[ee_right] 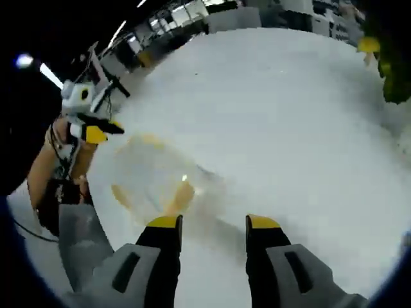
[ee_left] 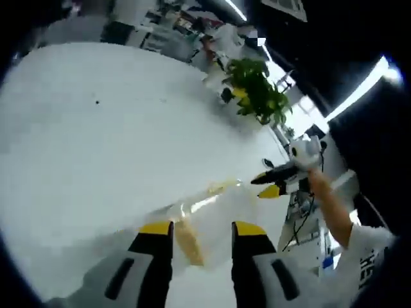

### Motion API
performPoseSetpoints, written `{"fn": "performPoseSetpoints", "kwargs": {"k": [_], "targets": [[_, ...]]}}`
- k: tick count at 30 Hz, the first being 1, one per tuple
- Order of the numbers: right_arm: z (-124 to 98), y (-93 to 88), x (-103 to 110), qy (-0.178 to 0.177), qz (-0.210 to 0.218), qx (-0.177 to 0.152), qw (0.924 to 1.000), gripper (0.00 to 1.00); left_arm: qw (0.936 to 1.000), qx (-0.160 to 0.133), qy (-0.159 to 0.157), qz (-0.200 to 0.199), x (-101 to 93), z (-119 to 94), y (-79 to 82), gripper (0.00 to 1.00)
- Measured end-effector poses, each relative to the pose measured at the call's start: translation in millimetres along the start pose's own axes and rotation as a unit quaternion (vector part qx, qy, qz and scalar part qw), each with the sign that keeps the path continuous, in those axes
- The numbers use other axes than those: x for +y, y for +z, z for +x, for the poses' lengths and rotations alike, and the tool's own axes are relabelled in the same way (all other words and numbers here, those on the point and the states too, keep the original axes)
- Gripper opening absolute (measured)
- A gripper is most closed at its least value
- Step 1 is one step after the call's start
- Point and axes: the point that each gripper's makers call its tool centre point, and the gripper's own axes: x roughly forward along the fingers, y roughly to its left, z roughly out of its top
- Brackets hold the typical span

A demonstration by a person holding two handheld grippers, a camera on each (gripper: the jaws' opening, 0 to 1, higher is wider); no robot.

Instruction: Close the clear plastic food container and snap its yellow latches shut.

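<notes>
The left gripper (ee_left: 202, 231) has its jaws wide, just short of the clear container (ee_left: 205, 212) on the white worktop (ee_left: 96, 128). The right gripper (ee_right: 212, 224) is also wide, near it. Being light, the container could skid if one latch (ee_right: 182, 196) is pushed alone.

Both grippers, left gripper (ee_left: 202, 232) and right gripper (ee_right: 214, 224), have black jaws with yellow tips on grey-white bodies; white sleeve (ee_left: 367, 247) with dark lettering beside the left jaws.
</notes>
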Motion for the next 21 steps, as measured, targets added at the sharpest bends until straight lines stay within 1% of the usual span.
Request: {"fn": "performPoseSetpoints", "kwargs": {"k": [1, 2, 3, 4, 5, 7, 8, 9, 10, 11, 12, 14, 15, 16, 18, 21], "targets": [[0.0, 1.7, 7.2, 0.02, 0.025, -0.012, 0.9994, 0.37, 0.9994, 0.012, 0.007, -0.031, 4.6, 2.4, -8.8, 0.3], [0.6, 3.8, 15.7, 0.046, 0.061, -0.025, 0.9967, 0.37, 0.9984, 0.024, 0.012, -0.05, 7.3, 3.7, -15.6, 0.31], [0.9, 2.9, 19.0, 0.053, 0.073, -0.027, 0.9956, 0.37, 0.9976, 0.032, 0.013, -0.06, 8.5, 4.7, -20.7, 0.31], [2.2, 4.1, 24.7, 0.068, 0.103, -0.039, 0.9916, 0.37, 0.9963, 0.036, 0.014, -0.077, 8.8, 7.3, -26.2, 0.31], [4.5, 3.1, 27.1, 0.071, 0.123, -0.043, 0.9889, 0.37, 0.9959, 0.04, 0.013, -0.08, 7.9, 8.4, -29.0, 0.31], [8.4, 0.0, 25.8, 0.063, 0.12, -0.042, 0.9899, 0.35, 0.9961, 0.045, 0.011, -0.076, 5.5, 11.6, -32.0, 0.31], [11.9, -3.6, 25.0, 0.052, 0.113, -0.035, 0.9916, 0.33, 0.9966, 0.041, 0.019, -0.069, 6.4, 12.2, -31.0, 0.3], [13.0, -5.2, 22.9, 0.044, 0.11, -0.031, 0.9925, 0.33, 0.9967, 0.039, 0.021, -0.068, 5.9, 12.6, -30.2, 0.28], [16.1, -8.1, 19.6, 0.028, 0.099, -0.024, 0.9944, 0.33, 0.9969, 0.036, 0.022, -0.066, 5.2, 12.8, -29.2, 0.26], [19.2, -11.7, 21.0, 0.026, 0.089, -0.014, 0.9956, 0.33, 0.9972, 0.036, 0.022, -0.061, 4.0, 13.7, -28.6, 0.26], [21.0, -14.2, 23.1, 0.027, 0.088, -0.008, 0.9957, 0.33, 0.9973, 0.04, 0.022, -0.058, 3.3, 14.0, -29.8, 0.26], [24.5, -14.0, 25.4, 0.035, 0.089, -0.003, 0.9955, 0.32, 0.9969, 0.056, 0.029, -0.046, 4.4, 13.9, -36.1, 0.25], [25.2, -13.1, 26.5, 0.037, 0.086, 0.001, 0.9956, 0.31, 0.9969, 0.056, 0.034, -0.044, 5.7, 13.9, -36.7, 0.23], [26.1, -13.6, 27.9, 0.037, 0.08, 0.004, 0.9961, 0.3, 0.9968, 0.057, 0.034, -0.045, 6.4, 13.8, -36.0, 0.22], [28.7, -15.8, 28.2, 0.033, 0.067, 0.018, 0.9971, 0.27, 0.9971, 0.05, 0.029, -0.05, 4.3, 14.5, -32.9, 0.19], [32.4, -18.2, 28.2, 0.027, 0.052, 0.028, 0.9979, 0.23, 0.997, 0.05, 0.038, -0.045, 7.0, 14.6, -32.4, 0.15]]}}
